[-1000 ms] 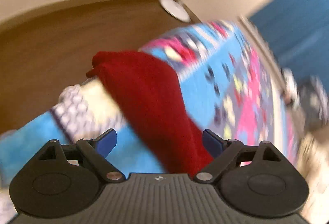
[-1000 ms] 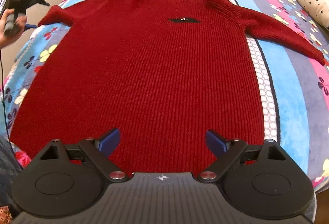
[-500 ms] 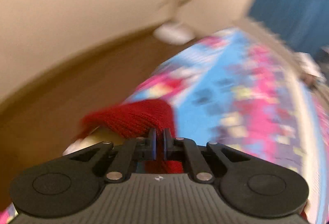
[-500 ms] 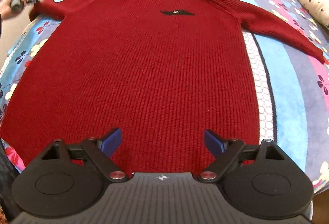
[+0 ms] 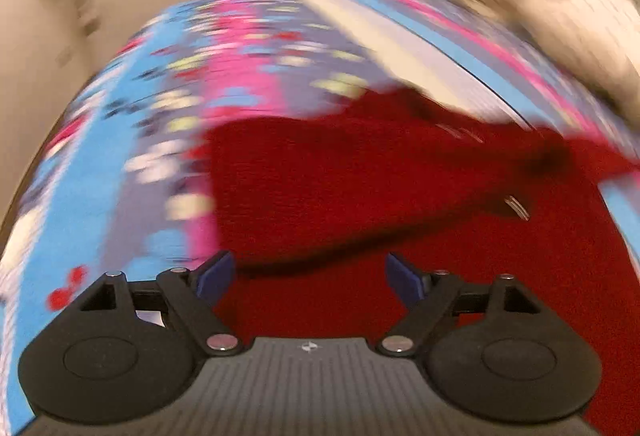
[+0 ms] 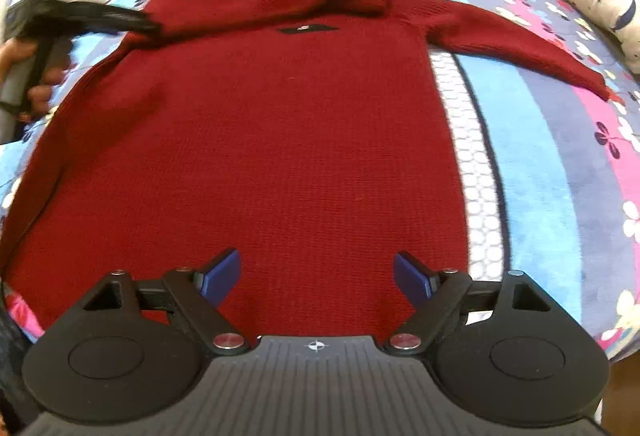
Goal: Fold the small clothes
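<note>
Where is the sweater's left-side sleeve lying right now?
In the right wrist view, the sleeve lies folded across the upper chest of the red sweater, just above the black patch, below the collar.

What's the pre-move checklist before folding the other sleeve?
1. Left sleeve folded across chest: ok.
2. Left gripper open, released: ok.
3. Right gripper open, empty: ok.
4. Right sleeve flat, outstretched on bedspread: ok.
5. Sweater body smooth: ok.
6. Folded cuff lying flat: cannot tell, blurred.
</note>
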Available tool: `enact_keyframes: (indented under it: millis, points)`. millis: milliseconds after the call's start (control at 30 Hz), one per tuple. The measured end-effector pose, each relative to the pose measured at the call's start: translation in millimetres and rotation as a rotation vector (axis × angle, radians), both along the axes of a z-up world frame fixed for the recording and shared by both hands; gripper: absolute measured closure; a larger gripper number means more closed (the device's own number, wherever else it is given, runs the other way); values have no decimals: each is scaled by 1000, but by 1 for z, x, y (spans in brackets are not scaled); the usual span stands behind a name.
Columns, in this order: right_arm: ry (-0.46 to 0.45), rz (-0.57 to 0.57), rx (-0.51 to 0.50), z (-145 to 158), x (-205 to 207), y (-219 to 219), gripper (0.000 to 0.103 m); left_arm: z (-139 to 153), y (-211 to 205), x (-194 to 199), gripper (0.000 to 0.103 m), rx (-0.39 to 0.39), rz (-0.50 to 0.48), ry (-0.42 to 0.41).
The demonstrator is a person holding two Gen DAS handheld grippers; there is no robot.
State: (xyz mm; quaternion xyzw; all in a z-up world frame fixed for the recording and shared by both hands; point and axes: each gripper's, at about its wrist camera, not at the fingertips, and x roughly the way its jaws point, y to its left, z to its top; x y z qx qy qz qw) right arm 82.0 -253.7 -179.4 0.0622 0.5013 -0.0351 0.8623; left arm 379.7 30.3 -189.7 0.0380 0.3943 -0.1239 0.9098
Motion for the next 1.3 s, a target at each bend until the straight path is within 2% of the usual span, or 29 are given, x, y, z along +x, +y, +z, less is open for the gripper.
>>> enact_keyframes:
  millis: [100,133,200,267,300,333,367,400,433,467,533,567,633,667,733,767,800,833,900,933,967,1000,1100,1133,1167,1200,1267,1300]
  points:
    - [-52,-47,41,4,22,-17,18,11,56,40,16,-143,175,17]
    - [-75,-67,54,7,30,-23,18,12,65,55,16,-173,195,44]
    - [-113,-118,74,12,51,-34,18,5,71,92,15,-244,201,127]
    - [-141,-161,81,18,65,-42,18,-11,65,123,4,-302,215,249]
    - [-149,-169,82,18,72,-47,18,-27,62,144,0,-314,260,334]
    - [-156,-170,76,20,75,-49,18,-42,59,161,1,-320,303,411]
    - [-160,-167,64,20,76,-49,18,-51,54,169,1,-310,326,447]
    - [-161,-161,50,20,77,-49,18,-50,47,170,1,-268,337,421]
    - [-159,-156,36,19,78,-49,18,-39,36,167,41,-218,301,340]
    - [-156,-155,29,17,77,-49,18,-29,28,160,85,-202,233,287]
    - [-169,-155,53,17,83,-56,18,-8,23,151,86,-178,213,224]
    - [-207,-166,106,18,93,-66,18,-3,26,149,86,-159,190,202]
    - [-270,-228,255,17,127,-92,19,-11,32,155,86,-89,200,228]
    - [-274,-259,342,13,146,-105,19,-19,38,161,85,-78,207,252]
    - [-264,-298,594,-7,198,-128,19,-29,45,167,81,-81,215,287]
    - [-236,-351,693,-20,224,-135,21,-31,49,157,80,-90,225,283]
    - [-194,-409,725,-31,245,-137,21,-28,48,157,80,-96,225,276]
    - [-159,-453,718,-40,263,-135,20,-25,44,155,75,-86,226,266]
    - [-143,-478,664,-53,284,-125,26,-19,42,144,55,-62,216,247]
    - [-136,-482,618,-58,293,-119,60,-19,41,137,36,-62,199,244]
    - [-144,-437,598,-60,299,-114,94,-17,39,129,23,-57,185,238]
    - [-172,-413,552,-54,297,-109,94,-13,38,122,20,-49,169,214]
    - [-386,-244,446,-15,275,-92,95,-11,36,106,18,-30,100,167]
    - [-432,-220,417,-8,266,-92,95,-13,35,100,18,-14,78,163]
    - [-419,-237,404,-13,263,-95,94,-18,33,96,18,21,59,166]
    - [-356,-265,405,-25,266,-99,94,-25,29,94,17,77,46,170]
    - [-111,-318,408,-69,276,-107,89,-37,22,88,6,199,44,146]
    - [-156,-316,445,-77,268,-113,89,-36,18,84,4,249,51,108]
